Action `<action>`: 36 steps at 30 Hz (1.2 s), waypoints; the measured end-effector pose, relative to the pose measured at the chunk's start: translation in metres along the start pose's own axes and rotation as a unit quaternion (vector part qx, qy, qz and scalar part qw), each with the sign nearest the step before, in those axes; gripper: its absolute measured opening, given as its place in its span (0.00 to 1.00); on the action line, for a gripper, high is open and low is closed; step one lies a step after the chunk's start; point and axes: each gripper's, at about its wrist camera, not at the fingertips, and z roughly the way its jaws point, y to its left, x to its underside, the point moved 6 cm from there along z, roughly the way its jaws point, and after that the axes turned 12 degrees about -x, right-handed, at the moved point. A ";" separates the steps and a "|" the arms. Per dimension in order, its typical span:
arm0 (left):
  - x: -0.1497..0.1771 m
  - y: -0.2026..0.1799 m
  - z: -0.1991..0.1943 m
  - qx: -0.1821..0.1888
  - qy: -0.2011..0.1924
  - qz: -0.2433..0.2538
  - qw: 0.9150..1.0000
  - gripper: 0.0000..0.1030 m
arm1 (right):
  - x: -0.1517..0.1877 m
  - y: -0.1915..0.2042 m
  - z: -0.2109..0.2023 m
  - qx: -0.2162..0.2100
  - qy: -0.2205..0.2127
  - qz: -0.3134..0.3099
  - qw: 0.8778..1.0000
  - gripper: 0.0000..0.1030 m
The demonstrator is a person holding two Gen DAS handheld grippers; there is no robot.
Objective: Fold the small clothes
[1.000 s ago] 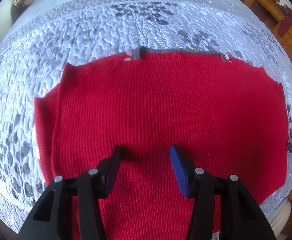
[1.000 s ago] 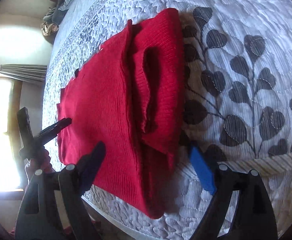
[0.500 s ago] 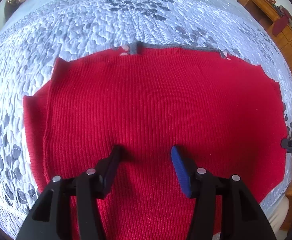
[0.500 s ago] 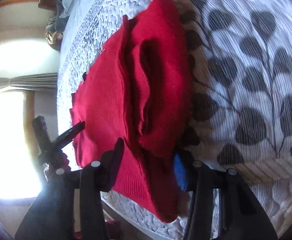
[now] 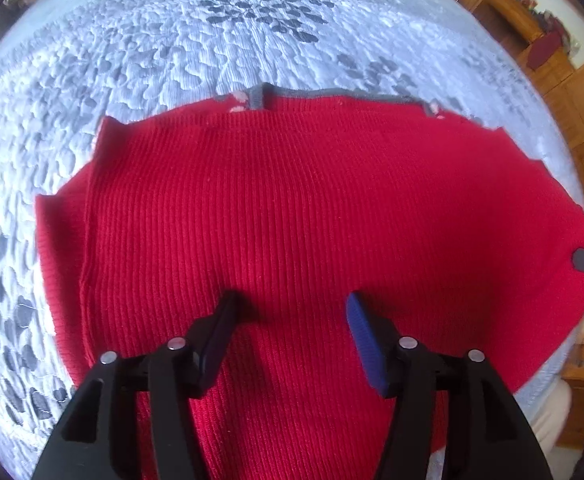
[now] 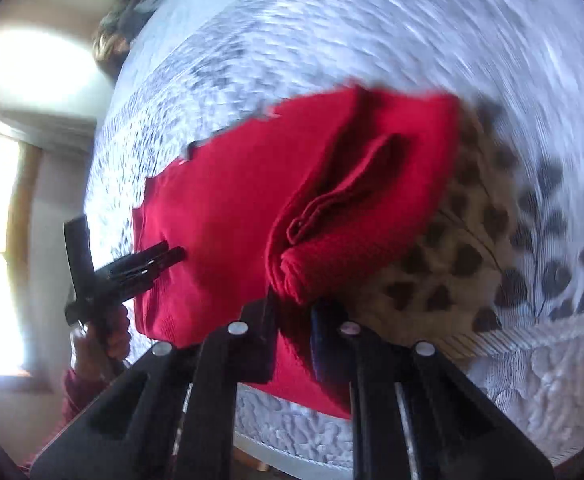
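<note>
Left wrist view: red sweater [image 5: 311, 220] spread flat on the quilted bed [image 5: 252, 40], grey collar at far edge. Left gripper [image 5: 292, 316] over near hem, fingers wide apart, holding nothing. Right wrist view, blurred: right gripper [image 6: 293, 314] fingers nearly closed, pinching the bunched folded sweater edge [image 6: 292, 276], lifted off the bed.
</note>
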 end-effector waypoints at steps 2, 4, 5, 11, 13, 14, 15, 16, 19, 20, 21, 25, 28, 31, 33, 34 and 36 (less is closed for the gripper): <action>0.000 0.009 -0.006 0.046 0.004 -0.021 0.999 0.60 | -0.006 0.035 0.011 0.020 0.014 -0.038 0.999 0.12; -0.001 0.027 -0.013 0.113 0.011 -0.063 0.992 0.60 | -0.008 0.064 0.026 0.029 0.028 -0.074 0.996 0.12; -0.001 0.032 -0.014 0.132 0.013 -0.077 0.988 0.60 | -0.007 0.082 0.040 0.038 0.039 -0.099 0.994 0.12; 0.000 0.052 -0.023 0.228 0.010 -0.127 0.965 0.59 | 0.015 0.128 0.123 0.079 0.101 -0.179 0.975 0.17; 0.001 0.051 -0.020 0.260 0.018 -0.137 0.956 0.59 | 0.026 0.125 0.146 0.078 0.125 -0.182 0.972 0.32; 0.001 0.050 -0.018 0.269 0.023 -0.141 0.953 0.59 | 0.029 0.126 0.149 0.072 0.127 -0.182 0.973 0.42; 0.003 0.048 -0.015 0.270 0.030 -0.143 0.952 0.59 | 0.033 0.127 0.147 0.065 0.122 -0.186 0.973 0.43; 0.004 0.048 -0.013 0.267 0.033 -0.142 0.953 0.59 | 0.036 0.129 0.141 0.060 0.115 -0.195 0.972 0.45; 0.004 0.041 -0.015 0.264 0.032 -0.130 0.955 0.59 | 0.043 0.135 0.107 0.024 0.091 -0.207 0.974 0.56; 0.003 0.039 -0.020 0.265 0.028 -0.128 0.955 0.59 | 0.045 0.135 0.094 0.008 0.085 -0.203 0.975 0.58; 0.001 0.037 -0.022 0.268 0.025 -0.126 0.955 0.59 | 0.046 0.133 0.082 0.001 0.076 -0.198 0.977 0.60; -0.012 0.024 -0.032 0.261 0.016 -0.109 0.959 0.59 | 0.045 0.114 0.046 0.040 0.039 -0.199 0.978 0.71; -0.017 0.016 -0.028 0.253 0.024 -0.103 0.962 0.59 | 0.053 0.098 0.050 0.047 0.050 -0.190 0.979 0.75; -0.018 0.011 -0.020 0.254 0.037 -0.107 0.961 0.59 | 0.063 0.091 0.066 0.042 0.066 -0.186 0.979 0.75; -0.015 0.008 -0.015 0.267 0.047 -0.115 0.956 0.59 | 0.062 0.090 0.077 0.046 0.059 -0.188 0.979 0.73; -0.012 0.009 -0.015 0.274 0.049 -0.115 0.954 0.59 | 0.061 0.089 0.081 0.045 0.052 -0.188 0.980 0.61; -0.010 0.006 -0.016 0.280 0.049 -0.115 0.952 0.59 | 0.058 0.088 0.087 0.028 0.051 -0.179 0.982 0.28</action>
